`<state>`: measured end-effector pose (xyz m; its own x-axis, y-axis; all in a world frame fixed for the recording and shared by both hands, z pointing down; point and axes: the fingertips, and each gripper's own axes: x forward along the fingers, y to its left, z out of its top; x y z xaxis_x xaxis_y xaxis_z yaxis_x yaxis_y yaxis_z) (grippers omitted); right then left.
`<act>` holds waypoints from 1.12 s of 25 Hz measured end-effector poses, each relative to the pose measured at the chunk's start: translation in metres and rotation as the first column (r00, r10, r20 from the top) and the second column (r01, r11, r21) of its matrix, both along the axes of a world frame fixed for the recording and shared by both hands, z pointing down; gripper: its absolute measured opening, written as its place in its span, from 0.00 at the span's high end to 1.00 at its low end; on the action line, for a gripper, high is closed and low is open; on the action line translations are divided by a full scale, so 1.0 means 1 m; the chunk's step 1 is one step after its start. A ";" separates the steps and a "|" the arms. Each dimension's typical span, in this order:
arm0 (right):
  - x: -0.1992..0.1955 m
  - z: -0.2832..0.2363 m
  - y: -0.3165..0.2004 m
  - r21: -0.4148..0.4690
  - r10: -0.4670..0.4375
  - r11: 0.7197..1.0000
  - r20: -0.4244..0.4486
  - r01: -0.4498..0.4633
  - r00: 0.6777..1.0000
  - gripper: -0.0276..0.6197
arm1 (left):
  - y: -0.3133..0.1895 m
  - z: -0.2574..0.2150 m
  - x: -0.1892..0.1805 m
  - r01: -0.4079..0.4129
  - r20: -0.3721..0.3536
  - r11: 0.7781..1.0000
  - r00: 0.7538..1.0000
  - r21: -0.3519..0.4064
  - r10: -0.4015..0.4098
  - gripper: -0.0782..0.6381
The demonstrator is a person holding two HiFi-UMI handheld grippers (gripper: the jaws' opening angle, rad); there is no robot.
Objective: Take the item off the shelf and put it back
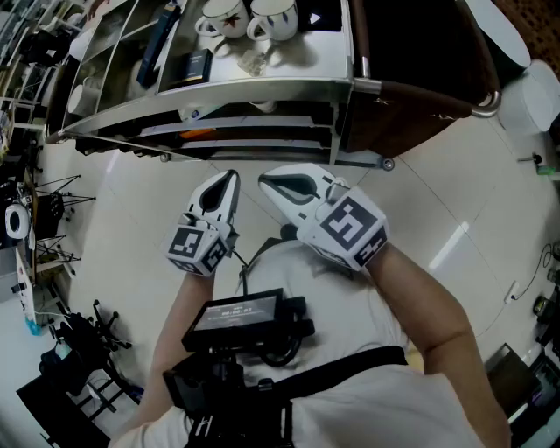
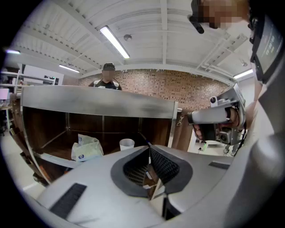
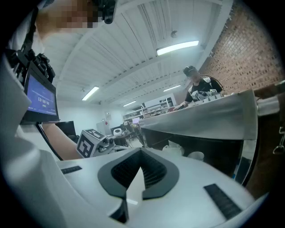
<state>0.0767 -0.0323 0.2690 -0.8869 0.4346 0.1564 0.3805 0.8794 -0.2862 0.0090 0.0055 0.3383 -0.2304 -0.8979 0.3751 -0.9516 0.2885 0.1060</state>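
Note:
A metal shelf cart (image 1: 262, 92) stands ahead of me. On its top level sit two white mugs (image 1: 223, 17) and a black box (image 1: 194, 66). Inside a lower level lie a white-green packet (image 2: 87, 149) and a white paper cup (image 2: 127, 144); the right gripper view shows the same packet (image 3: 176, 147) and cup (image 3: 196, 156). My left gripper (image 1: 229, 180) and right gripper (image 1: 268, 180) hover side by side near my chest, short of the cart, tips toward it. The left gripper (image 2: 149, 148) and the right gripper (image 3: 141, 152) are shut, with nothing held.
A person in a cap (image 2: 108, 75) stands behind the cart. A dark blue object (image 1: 162, 35) lies on the top level beside the mugs. Tripods and gear (image 1: 52, 219) crowd the floor at the left. A dark brown panel (image 1: 411, 61) closes the cart's right side.

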 end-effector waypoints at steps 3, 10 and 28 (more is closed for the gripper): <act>-0.001 0.006 -0.021 0.009 -0.006 1.000 0.002 0.006 1.000 0.95 | -0.026 0.007 -0.007 0.013 0.031 1.000 0.999 0.001 -0.013 0.85; -0.008 0.020 -0.037 -0.016 -0.003 1.000 -0.024 0.002 1.000 0.95 | -0.058 0.033 -0.029 -0.008 0.042 0.999 0.999 -0.050 0.010 0.74; -0.072 0.078 -0.031 0.031 0.418 0.907 -0.202 -0.421 0.886 0.95 | -0.124 0.125 -0.116 -0.331 0.030 0.928 0.940 -0.173 0.341 0.40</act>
<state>0.0049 -0.0628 0.3472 -0.9377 0.0321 0.3461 -0.0895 0.9399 -0.3296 -0.1074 -0.1186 0.4633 0.0480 -0.8542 0.5177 -0.9988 -0.0402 0.0262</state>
